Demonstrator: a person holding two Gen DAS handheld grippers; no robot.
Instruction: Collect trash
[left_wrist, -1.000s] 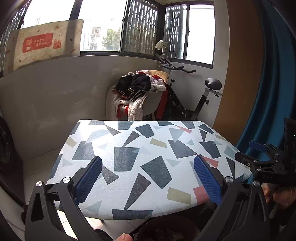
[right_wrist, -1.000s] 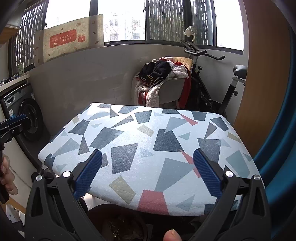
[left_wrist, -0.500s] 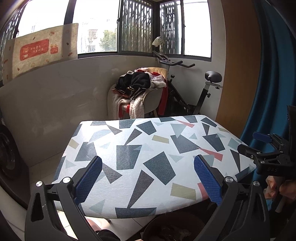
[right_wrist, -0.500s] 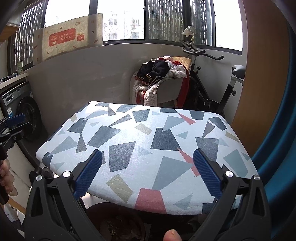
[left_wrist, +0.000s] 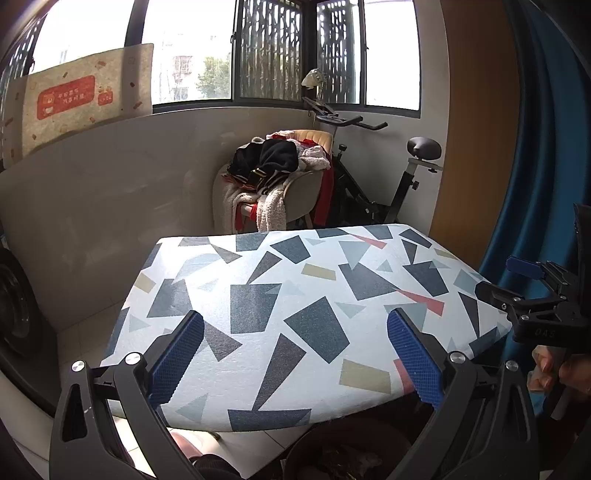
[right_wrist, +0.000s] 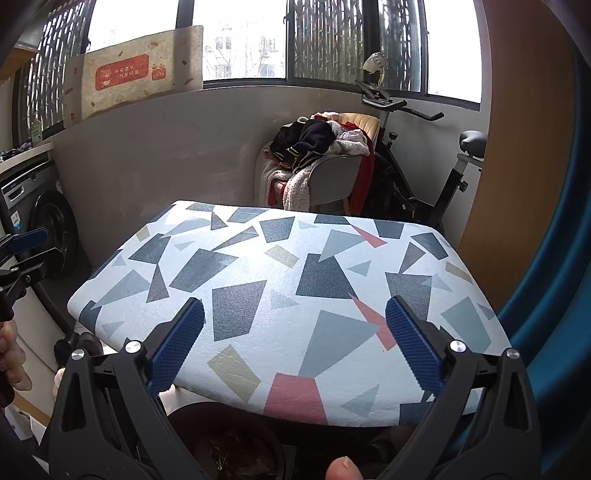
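- Left gripper (left_wrist: 295, 336) is spread wide, nothing between its 2 blue pads (left_wrist: 177, 354), hanging over the near edge of the table (left_wrist: 258, 280).
- Right gripper (right_wrist: 295, 332) is the same deal: wide apart, nothing held, over the near edge of that table from further right.
- Each gripper pokes into the other's view. The right one shows at the far right edge of the left wrist view, with a hand (left_wrist: 554, 373) wrapped under it, and the left one shows at the far left edge of the right wrist view.
- The table has a white cover with grey, navy, tan and pink geometric patches.
- Right under the near edge of the table sits a dark round bin (right_wrist: 229, 443). It's mostly hidden by the tabletop and the gripper arms, but there's brownish crumpled trash (left_wrist: 343, 461) inside it, too murky to tell what exactly.
- Behind the table is a chair (left_wrist: 295, 192) piled with clothes (left_wrist: 273, 158), black stuff on top, white fluffy and red bits hanging down.
- An exercise bike (left_wrist: 406, 173) stands just beside the chair on the right, against the wall.
- A washing machine (right_wrist: 48, 229) is off to the left, and a cardboard sheet (right_wrist: 133, 70) with a red label leans on the window sill.
- A blue curtain (left_wrist: 546, 147) fills the right side.
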